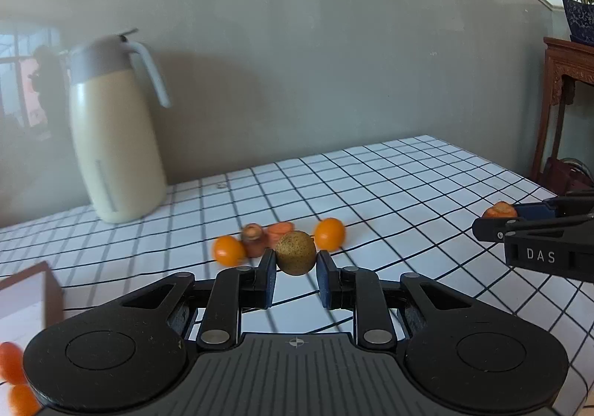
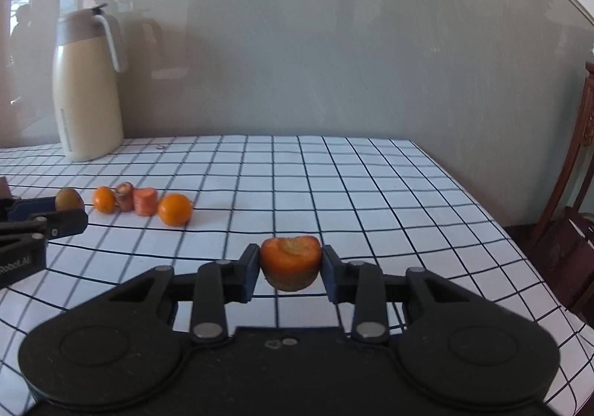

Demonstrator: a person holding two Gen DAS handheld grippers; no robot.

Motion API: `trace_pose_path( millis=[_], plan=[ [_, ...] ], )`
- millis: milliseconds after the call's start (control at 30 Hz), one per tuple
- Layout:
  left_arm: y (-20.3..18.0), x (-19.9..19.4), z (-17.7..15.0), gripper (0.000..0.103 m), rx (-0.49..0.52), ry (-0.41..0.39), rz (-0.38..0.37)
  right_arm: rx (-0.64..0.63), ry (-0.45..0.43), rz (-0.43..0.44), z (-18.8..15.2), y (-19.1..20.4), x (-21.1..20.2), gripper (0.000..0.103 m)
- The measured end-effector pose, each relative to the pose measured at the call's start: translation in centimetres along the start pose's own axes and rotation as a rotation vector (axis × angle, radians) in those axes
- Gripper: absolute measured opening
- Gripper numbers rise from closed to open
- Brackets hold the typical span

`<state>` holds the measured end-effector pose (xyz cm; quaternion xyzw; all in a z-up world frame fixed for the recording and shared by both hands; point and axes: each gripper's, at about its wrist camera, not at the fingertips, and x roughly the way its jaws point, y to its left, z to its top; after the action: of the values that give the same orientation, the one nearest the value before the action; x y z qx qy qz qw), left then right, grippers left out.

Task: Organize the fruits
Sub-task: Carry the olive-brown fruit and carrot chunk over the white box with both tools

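Left tongs [image 1: 296,269]: closed on a small speckled kiwi [image 1: 296,252], held above the gridded worktop [image 1: 408,186] toward its left side; right tongs [image 2: 290,269]: closed on a carrot stub [image 2: 290,262], cut face up, held above the worktop's middle. Loose in a row near the worktop's left edge: two oranges [image 2: 174,209], two carrot pieces [image 2: 145,200]; a cream jug [image 2: 87,89] stands at the back-left corner. Handling, judged: kiwi light, soft-skinned, bruisable, best pinched across its middle; carrot stiff, grip on its flanks; lettering reads "DAS" [image 1: 541,255] and "RobotAI" [image 2: 16,265] on the tong bodies.
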<state>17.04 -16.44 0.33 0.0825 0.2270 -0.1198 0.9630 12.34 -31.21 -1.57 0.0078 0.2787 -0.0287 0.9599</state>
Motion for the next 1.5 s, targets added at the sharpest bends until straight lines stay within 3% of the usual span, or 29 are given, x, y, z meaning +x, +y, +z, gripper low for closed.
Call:
trace_pose_path(
  millis=[500, 1500],
  plan=[
    [5.1, -6.7, -2.2, 0.023, -0.038, -0.016, 0.091, -0.073, -0.042, 0.117, 0.7, 6.4, -3.0, 0.026],
    [16.8, -13.1, -5.1, 0.023, -0.162, -0.038, 0.29, -0.216, -0.116, 0.318, 1.9, 18.6, -4.9, 0.026]
  ],
)
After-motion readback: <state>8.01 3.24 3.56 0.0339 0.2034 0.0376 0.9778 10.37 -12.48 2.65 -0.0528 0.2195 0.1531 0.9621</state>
